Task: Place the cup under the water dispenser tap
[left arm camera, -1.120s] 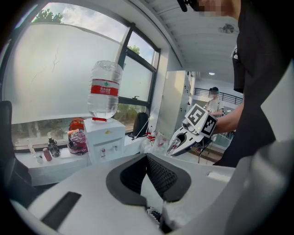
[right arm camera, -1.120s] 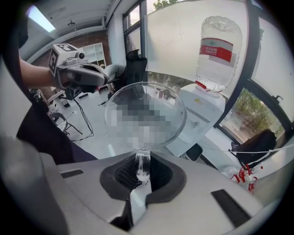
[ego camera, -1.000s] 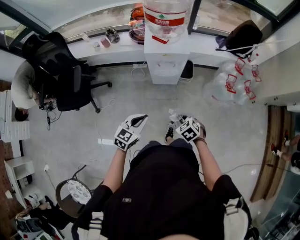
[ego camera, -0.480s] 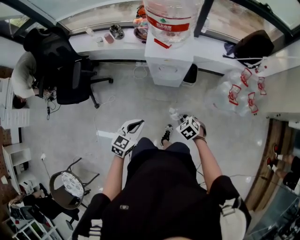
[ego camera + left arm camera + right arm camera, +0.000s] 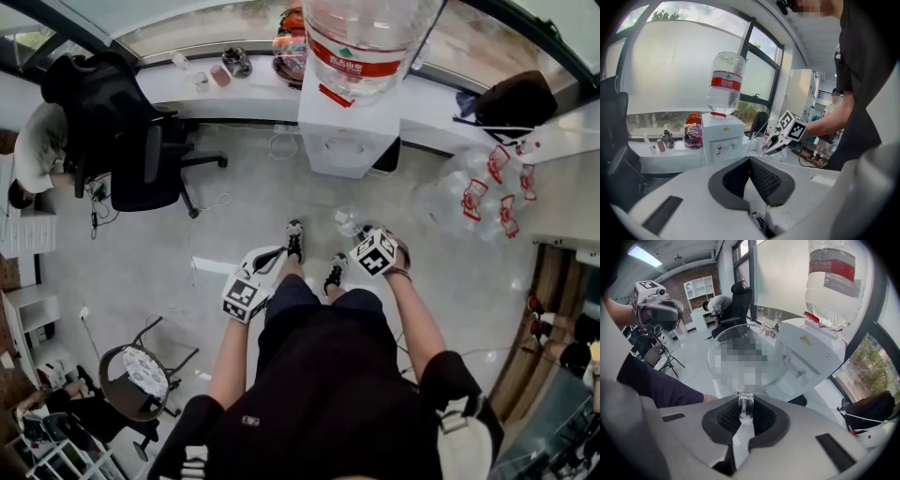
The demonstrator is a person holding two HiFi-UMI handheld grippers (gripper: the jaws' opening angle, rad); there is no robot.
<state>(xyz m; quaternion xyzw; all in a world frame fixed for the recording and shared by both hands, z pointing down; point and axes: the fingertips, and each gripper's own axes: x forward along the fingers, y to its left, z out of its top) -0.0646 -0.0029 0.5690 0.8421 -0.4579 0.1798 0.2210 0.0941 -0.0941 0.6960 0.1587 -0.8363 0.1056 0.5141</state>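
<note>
White water dispenser (image 5: 813, 350) stands well ahead of the clear cup (image 5: 747, 357), pinched at its edge in the right gripper (image 5: 745, 414). Left gripper (image 5: 757, 176) closed, empty. Carrying step, judged; next: advance, lower under tap.

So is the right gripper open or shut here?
Shut on the cup: the right gripper has its jaws pinching the clear rim.

Clear cup (image 5: 747, 359), roughly upright, clamped by its handle in the right gripper's (image 5: 744, 414) jaws, mid-air, well short of the white, bottle-topped water dispenser (image 5: 349, 141).
</note>
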